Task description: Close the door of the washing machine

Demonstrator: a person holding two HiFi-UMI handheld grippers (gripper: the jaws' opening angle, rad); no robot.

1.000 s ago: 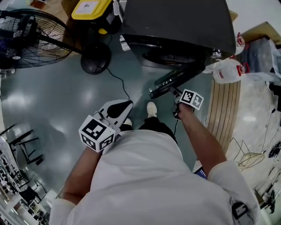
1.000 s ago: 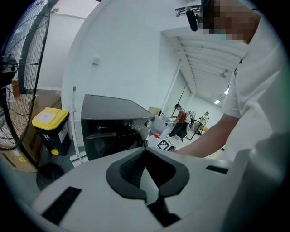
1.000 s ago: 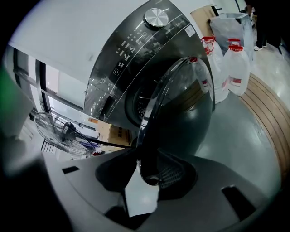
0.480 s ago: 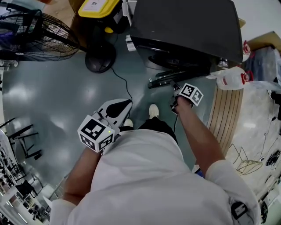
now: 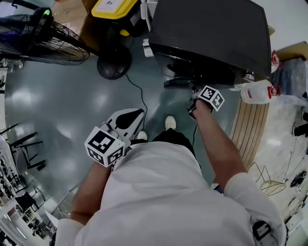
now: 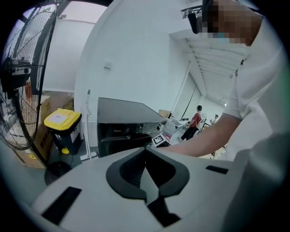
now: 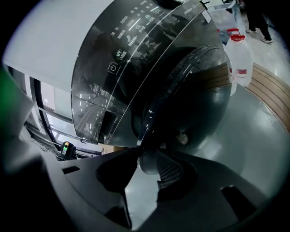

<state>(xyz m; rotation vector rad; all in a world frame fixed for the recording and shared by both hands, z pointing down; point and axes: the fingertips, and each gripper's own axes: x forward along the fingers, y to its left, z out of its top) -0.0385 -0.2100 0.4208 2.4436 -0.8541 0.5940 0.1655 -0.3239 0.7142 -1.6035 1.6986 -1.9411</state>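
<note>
The black washing machine [image 5: 207,33] stands at the top of the head view, and its round door [image 5: 185,81] lies almost flat against the front. My right gripper [image 5: 195,92] is at the door's free edge. In the right gripper view the door [image 7: 190,81] fills the frame, and its rim sits between the jaws of the right gripper [image 7: 147,156], touching both fingertips. Those jaws have just been closing slightly on the rim. My left gripper [image 5: 138,113] hangs shut and empty over the floor, well left of the machine [image 6: 122,122]. The left gripper [image 6: 146,152] points toward it.
A big floor fan [image 5: 43,41] and its round base [image 5: 114,62] stand to the left, beside a yellow-lidded bin [image 5: 113,7]. A cable [image 5: 137,93] runs over the grey floor. A white jug [image 5: 257,91] and a slatted wooden platform [image 5: 245,129] are on the right.
The door has swung from standing well out to nearly against the machine's front. My right gripper has gone with it toward the machine. The left gripper has barely shifted.
</note>
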